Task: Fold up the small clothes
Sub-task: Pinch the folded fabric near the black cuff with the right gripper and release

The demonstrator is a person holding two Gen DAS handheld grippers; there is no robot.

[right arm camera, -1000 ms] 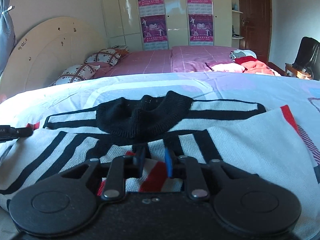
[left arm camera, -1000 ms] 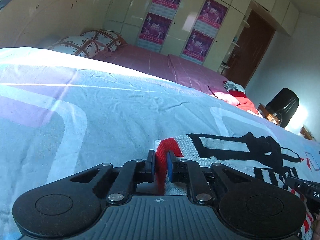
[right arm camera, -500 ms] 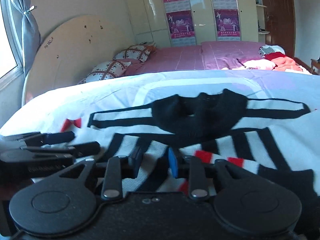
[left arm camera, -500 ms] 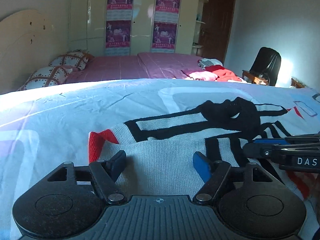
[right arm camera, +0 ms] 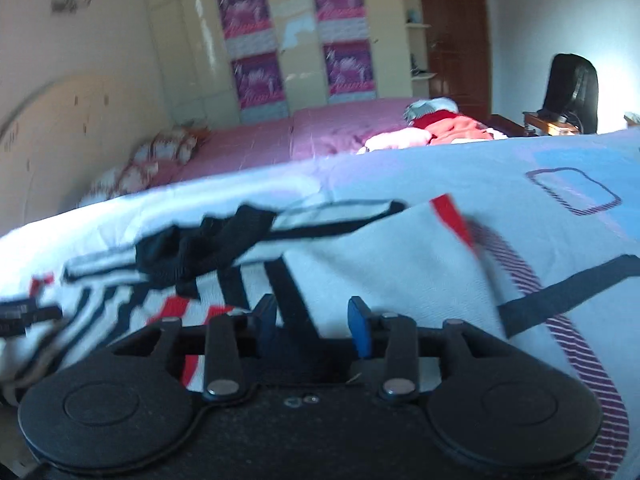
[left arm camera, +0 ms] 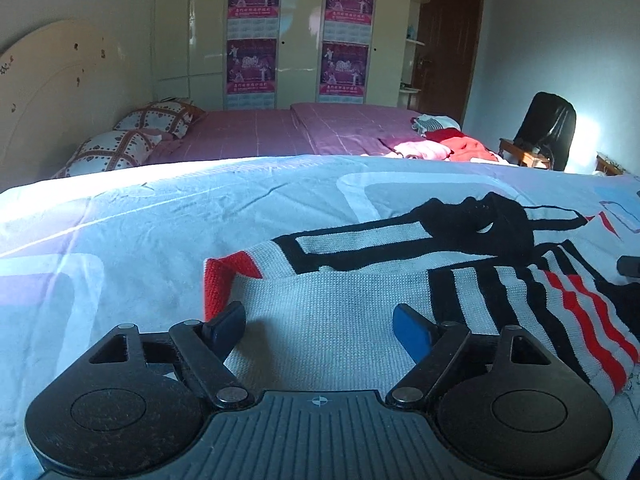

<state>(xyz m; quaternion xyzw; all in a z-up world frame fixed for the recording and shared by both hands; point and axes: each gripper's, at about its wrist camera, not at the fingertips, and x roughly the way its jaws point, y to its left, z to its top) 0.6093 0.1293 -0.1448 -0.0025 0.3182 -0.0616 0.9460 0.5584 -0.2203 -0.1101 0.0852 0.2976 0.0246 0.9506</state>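
- Now, left wrist view: left tool (left arm camera: pixel 319 326) sits low over the sweater (left arm camera: pixel 360 320), fingers spread wide apart, nothing between them.
- Sweater lies flat on the pale blue bedspread (left arm camera: pixel 120 248); white knit panel directly ahead of the tool, black collar (left arm camera: pixel 480 220) at about 1 o'clock, red cuff (left arm camera: pixel 224 276) at about 11 o'clock, red-and-black stripes running off toward 3 o'clock.
- A dark tip of the other tool shows at the right edge of this view, around 3 o'clock.
- Right wrist view (blurred): right tool (right arm camera: pixel 313 320) also parted, fingers apart over the sweater (right arm camera: pixel 380 272), holding nothing.
- From here the collar (right arm camera: pixel 200 248) lies at about 10 o'clock; a folded-over white part with a red edge (right arm camera: pixel 452 216) rises toward 1 o'clock.
- Whether either tool's fingertips touch the knit: cannot tell.
- Background, 12 o'clock: a second bed (left arm camera: pixel 280 136) with a pink cover, patterned pillows (left arm camera: pixel 132 140) at its left end, a heap of red and pink clothes (left arm camera: pixel 440 144) at its right end.
- Beyond that, a cream wardrobe (left arm camera: pixel 300 32) carrying four pink posters; black chair (left arm camera: pixel 544 128) at 2 o'clock.
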